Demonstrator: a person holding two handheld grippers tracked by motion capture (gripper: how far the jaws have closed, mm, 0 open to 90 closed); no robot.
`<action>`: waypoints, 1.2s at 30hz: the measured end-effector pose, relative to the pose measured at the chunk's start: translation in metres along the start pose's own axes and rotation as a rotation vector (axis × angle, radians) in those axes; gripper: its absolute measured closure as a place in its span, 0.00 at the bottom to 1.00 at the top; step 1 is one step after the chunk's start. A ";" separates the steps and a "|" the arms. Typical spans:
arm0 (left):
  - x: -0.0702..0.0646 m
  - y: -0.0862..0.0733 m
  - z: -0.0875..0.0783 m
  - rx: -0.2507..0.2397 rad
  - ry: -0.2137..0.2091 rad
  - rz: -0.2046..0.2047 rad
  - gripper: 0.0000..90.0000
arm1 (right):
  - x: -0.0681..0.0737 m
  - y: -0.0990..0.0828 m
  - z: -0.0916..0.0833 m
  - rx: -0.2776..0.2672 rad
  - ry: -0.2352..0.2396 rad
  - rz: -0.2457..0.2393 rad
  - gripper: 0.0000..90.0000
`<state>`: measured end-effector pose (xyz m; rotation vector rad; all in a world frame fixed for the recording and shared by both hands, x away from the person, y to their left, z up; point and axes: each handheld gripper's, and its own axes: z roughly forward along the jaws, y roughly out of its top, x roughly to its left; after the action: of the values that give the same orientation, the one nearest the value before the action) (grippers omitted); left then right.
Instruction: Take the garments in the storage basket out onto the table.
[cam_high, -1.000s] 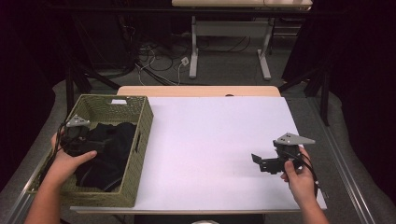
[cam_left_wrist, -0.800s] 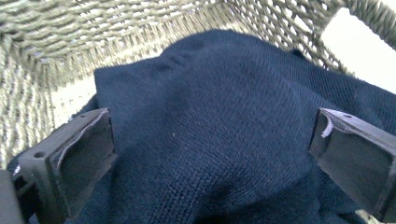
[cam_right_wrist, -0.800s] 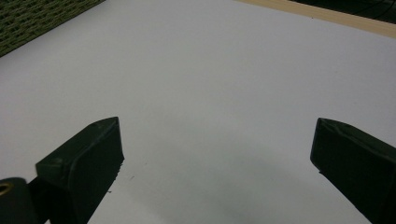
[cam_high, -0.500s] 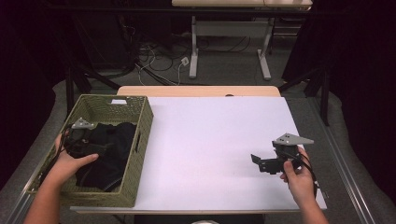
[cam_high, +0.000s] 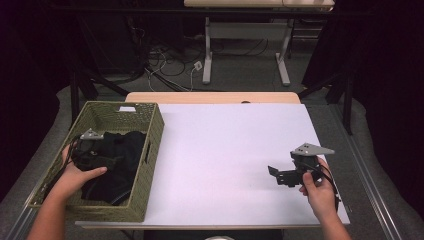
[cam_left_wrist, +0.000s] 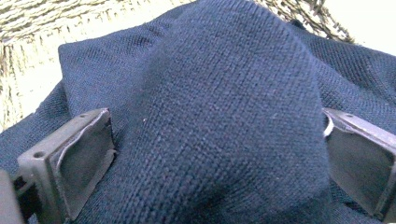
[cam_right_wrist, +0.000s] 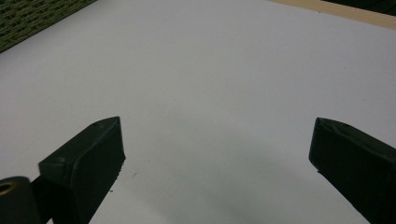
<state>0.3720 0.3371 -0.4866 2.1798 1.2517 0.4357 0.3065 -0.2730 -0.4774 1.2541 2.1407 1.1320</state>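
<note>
Since the earlier frame the left gripper has shifted slightly inside the woven olive basket, jaws spread around bunched dark navy knitted cloth. The right gripper hangs released over the white tabletop; grey floor and cables lie beyond.

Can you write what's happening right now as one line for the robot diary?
left claw: open, straddling dark knit cloth in woven basket | right claw: open, holding nothing, over white table

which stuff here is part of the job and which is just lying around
In the job:
- dark knit garment
- woven basket holding it
- left gripper, open around a fold

Lying about:
- right gripper, open over the white table
- floor cables
</note>
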 end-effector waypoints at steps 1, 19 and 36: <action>0.000 0.000 0.000 0.009 -0.002 -0.003 0.00 | 0.000 0.000 0.000 -0.002 -0.001 -0.003 0.03; -0.001 -0.005 0.011 0.065 -0.017 -0.009 0.00 | 0.002 -0.001 0.005 0.004 0.010 -0.015 0.04; -0.003 -0.007 0.016 0.134 -0.043 0.053 0.00 | 0.004 -0.002 0.008 0.019 0.011 -0.014 0.04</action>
<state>0.3748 0.3319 -0.5037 2.3267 1.2335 0.3330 0.3086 -0.2667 -0.4838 1.2420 2.1697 1.1176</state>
